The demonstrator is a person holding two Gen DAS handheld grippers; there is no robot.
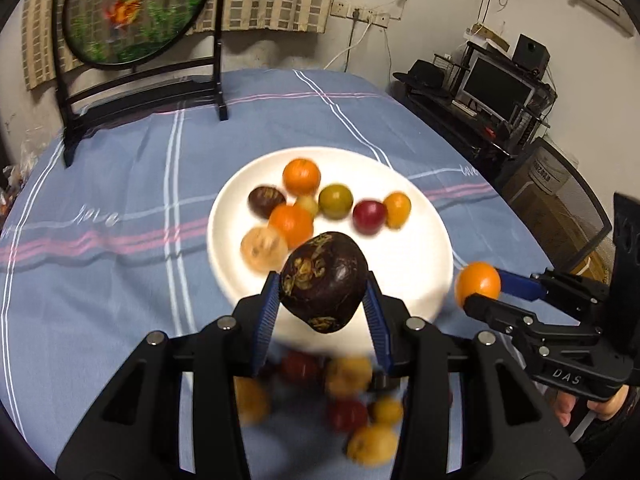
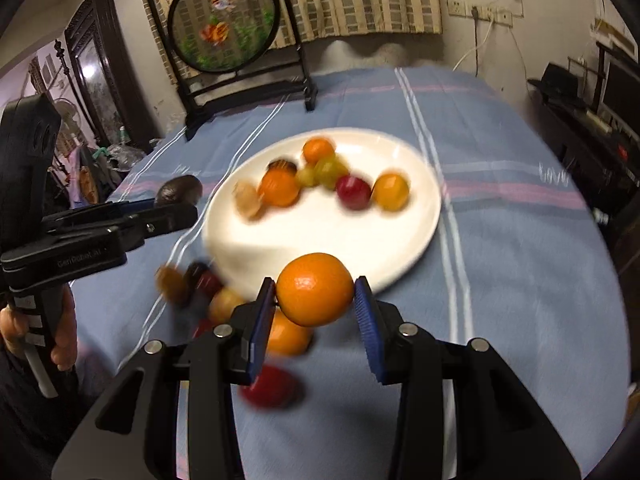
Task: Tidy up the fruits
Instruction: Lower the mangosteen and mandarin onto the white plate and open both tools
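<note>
My left gripper (image 1: 323,284) is shut on a dark purple passion fruit (image 1: 325,280) and holds it above the near rim of a white plate (image 1: 400,264). The plate holds several fruits: oranges, a red plum, a green one and a dark one. My right gripper (image 2: 315,290) is shut on an orange (image 2: 314,289) just above the plate's (image 2: 320,236) near edge. The right gripper and its orange (image 1: 478,283) also show in the left wrist view, right of the plate. The left gripper and passion fruit (image 2: 179,190) show in the right wrist view, left of the plate.
Loose fruits (image 1: 352,404) lie blurred on the blue striped tablecloth (image 1: 120,264) in front of the plate, also seen in the right wrist view (image 2: 224,304). A round framed screen (image 1: 136,12) stands at the table's back. A desk with a monitor (image 1: 496,88) is at the right.
</note>
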